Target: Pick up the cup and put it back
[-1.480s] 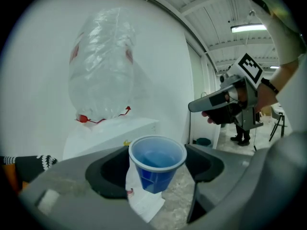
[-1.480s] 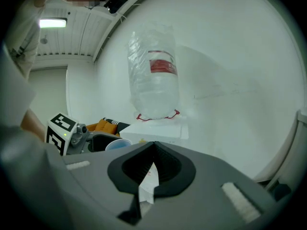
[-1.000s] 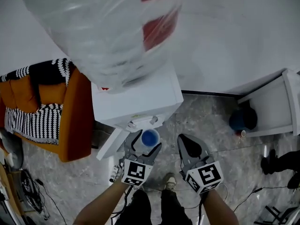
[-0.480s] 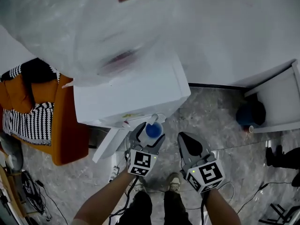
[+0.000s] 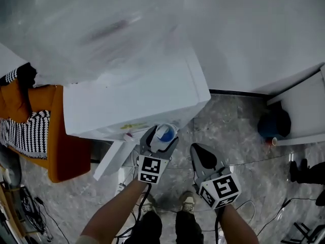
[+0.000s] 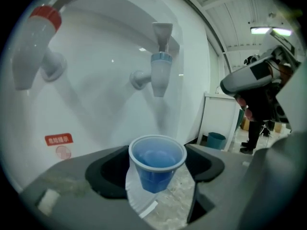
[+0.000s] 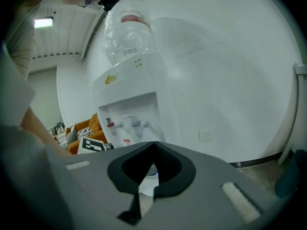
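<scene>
A blue plastic cup [image 5: 165, 133] with a little liquid in it hangs between the jaws of my left gripper [image 5: 161, 137], which is shut on it. In the left gripper view the cup [image 6: 157, 163] sits upright below and in front of the blue tap [image 6: 160, 73] of the white water dispenser [image 5: 137, 93]; the red tap [image 6: 36, 47] is to the left. My right gripper [image 5: 202, 157] hovers beside the left one, over the floor, shut with nothing in it. In the right gripper view its jaw tips meet [image 7: 153, 143].
A big clear water bottle [image 5: 86, 24] tops the dispenser. An orange sofa [image 5: 71, 146] with a striped cushion stands left. A blue bin [image 5: 274, 123] and a white cabinet [image 5: 304, 116] are at right. A person in dark clothes [image 6: 259, 104] stands beyond.
Both grippers have sunk lower, and the left one has carried the cup in closer to the dispenser's front, under the taps. The cup stays held.
</scene>
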`<act>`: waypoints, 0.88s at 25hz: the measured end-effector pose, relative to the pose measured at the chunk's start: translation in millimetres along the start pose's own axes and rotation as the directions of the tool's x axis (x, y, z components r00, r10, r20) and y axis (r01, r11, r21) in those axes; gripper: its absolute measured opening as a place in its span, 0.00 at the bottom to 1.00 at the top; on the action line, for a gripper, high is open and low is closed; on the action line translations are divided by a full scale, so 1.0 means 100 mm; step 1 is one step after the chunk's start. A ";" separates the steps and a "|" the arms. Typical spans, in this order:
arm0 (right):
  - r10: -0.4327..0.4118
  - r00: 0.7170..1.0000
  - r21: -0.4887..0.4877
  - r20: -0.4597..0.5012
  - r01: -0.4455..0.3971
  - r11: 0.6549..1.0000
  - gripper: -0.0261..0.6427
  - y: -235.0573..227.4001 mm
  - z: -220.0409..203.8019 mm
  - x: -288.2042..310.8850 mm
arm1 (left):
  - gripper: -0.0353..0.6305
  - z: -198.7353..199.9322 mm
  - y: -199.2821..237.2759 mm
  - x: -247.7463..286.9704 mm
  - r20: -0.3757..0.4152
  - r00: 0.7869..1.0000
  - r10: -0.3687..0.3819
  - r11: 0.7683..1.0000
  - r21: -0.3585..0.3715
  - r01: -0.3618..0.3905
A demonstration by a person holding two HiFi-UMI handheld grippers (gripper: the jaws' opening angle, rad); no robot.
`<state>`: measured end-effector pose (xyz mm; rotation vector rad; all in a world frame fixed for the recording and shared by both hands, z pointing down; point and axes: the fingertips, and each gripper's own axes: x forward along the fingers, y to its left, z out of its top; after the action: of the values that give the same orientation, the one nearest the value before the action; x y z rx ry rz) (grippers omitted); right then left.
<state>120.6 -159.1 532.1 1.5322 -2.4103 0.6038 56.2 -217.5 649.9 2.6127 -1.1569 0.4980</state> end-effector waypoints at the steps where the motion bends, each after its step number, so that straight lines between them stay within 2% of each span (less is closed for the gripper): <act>1: 0.001 1.000 -0.002 -0.003 -0.001 1.000 0.04 -0.01 -0.03 0.02 | 0.62 -0.03 0.04 0.02 -0.002 1.000 0.010 1.000 -0.007 -0.010; 6: 0.012 1.000 -0.001 -0.016 -0.012 1.000 0.04 -0.05 -0.13 0.08 | 0.62 -0.17 0.08 0.11 -0.010 1.000 0.016 1.000 -0.026 -0.016; 9: 0.019 1.000 0.009 -0.015 -0.019 1.000 0.04 -0.03 -0.14 0.11 | 0.62 -0.29 0.12 0.13 -0.056 0.998 0.012 0.996 -0.084 -0.016; 17: 0.024 0.999 0.010 -0.025 -0.024 1.000 0.04 0.01 -0.16 0.06 | 0.63 -0.38 0.07 0.15 -0.113 0.993 -0.027 0.997 -0.073 0.018; 22: 0.021 0.999 0.008 -0.030 -0.021 1.000 0.04 0.01 -0.17 0.00 | 0.66 -0.43 0.02 0.11 -0.125 0.992 -0.021 0.998 -0.064 0.013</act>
<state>119.0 -150.9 547.4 1.4912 -2.4074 0.6364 52.4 -211.2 693.9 2.4966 -1.0914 0.6025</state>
